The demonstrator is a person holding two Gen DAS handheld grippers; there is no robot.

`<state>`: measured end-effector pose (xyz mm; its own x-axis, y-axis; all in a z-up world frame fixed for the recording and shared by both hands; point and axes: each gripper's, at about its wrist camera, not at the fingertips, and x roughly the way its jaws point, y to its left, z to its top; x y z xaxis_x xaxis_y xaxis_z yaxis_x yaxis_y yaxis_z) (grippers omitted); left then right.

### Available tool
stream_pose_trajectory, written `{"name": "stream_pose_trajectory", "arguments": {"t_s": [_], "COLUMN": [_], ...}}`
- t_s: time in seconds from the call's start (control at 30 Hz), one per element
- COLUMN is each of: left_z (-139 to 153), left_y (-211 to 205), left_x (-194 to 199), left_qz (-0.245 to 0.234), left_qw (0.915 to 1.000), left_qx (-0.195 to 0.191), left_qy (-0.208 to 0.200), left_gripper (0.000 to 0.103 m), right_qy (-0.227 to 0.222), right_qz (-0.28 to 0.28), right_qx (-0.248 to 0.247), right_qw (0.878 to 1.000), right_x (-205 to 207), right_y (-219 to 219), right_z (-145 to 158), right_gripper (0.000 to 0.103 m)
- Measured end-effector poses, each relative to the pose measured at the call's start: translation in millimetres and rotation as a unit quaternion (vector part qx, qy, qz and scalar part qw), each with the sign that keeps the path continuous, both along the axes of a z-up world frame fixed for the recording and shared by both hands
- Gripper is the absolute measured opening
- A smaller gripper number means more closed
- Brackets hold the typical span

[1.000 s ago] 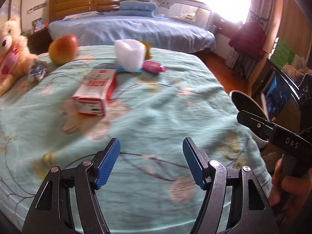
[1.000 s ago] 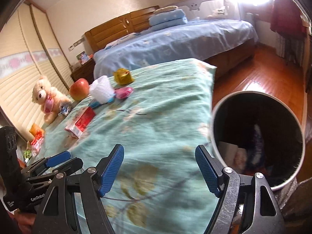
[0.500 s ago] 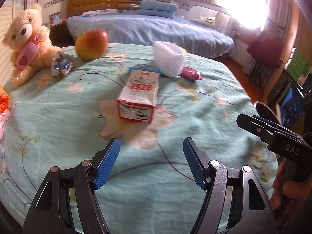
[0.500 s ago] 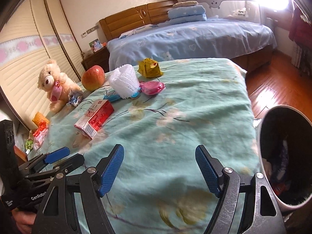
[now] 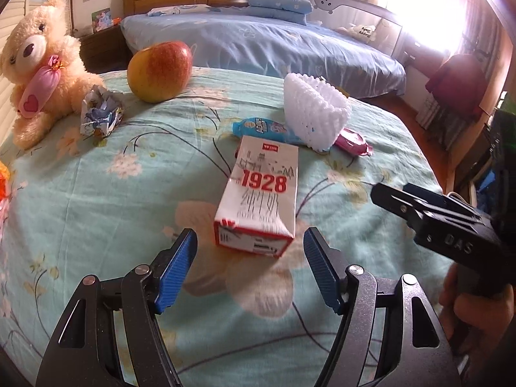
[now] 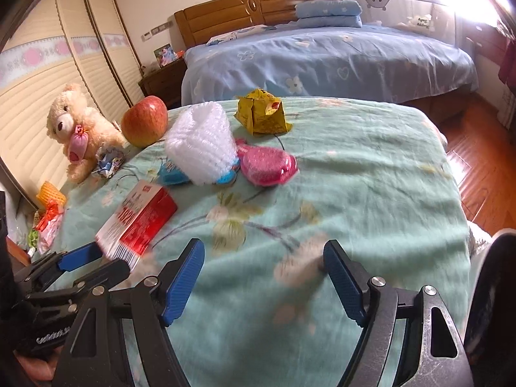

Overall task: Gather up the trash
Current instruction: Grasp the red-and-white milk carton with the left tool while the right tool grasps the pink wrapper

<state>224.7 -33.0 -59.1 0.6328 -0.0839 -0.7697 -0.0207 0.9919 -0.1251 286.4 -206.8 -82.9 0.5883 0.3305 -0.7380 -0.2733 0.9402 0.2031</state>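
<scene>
- A red and white carton printed "1928" is seen lying flat on the teal flowered bedspread, its near end just beyond the tips of the left gripper.
- The left gripper is released: its blue pads stand wide apart, nothing is gripped, and the carton lies ahead of the gap without being touched.
- Just beyond the carton a blue snack wrapper is found, partly covered by a white foam fruit net; a pink wrapper lies touching the net on its right.
- A crumpled yellow wrapper is seen in the right wrist view, farther off behind the net.
- A crumpled blue and white wrapper lies to the far left, beside a plush bear; a red and yellow apple rests just right of them.
- More litter in orange and red is gathered at the left edge of the bedspread.
- The right gripper is likewise released, held empty over bare bedspread to the right of the carton, with blue pads well apart.
- The rim of a dark bin shows at the right edge, beside the bed.
- A second bed with blue covers stands at the far side.
</scene>
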Motion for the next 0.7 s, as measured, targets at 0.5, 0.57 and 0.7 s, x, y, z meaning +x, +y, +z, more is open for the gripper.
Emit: {"name": "stream_pose_trajectory", "arguments": {"t_s": [0.5, 0.57, 0.7], "left_z": [-7.4, -7.2, -7.8], "left_y": [2.1, 1.6, -0.9], "left_x": [19.9, 20.8, 22.1], "left_qz": [0.005, 0.003, -0.005], "left_qw": [0.9999, 0.9999, 0.9999], "left_qx": [-0.009, -0.009, -0.009], "left_qy": [0.008, 0.006, 0.004], "left_gripper": [0.070, 0.069, 0.049], "right_qy": [-0.001, -0.002, -0.006], "right_qz": [0.026, 0.027, 0.025], "right_qx": [-0.043, -0.055, -0.080], "right_qw": [0.999, 0.998, 0.996], "right_x": [59.8, 63.5, 67.2], "right_y": [15.1, 19.5, 26.1], "right_z": [-4.9, -5.5, -6.4], "right_gripper": [0.077, 0.077, 0.063]}}
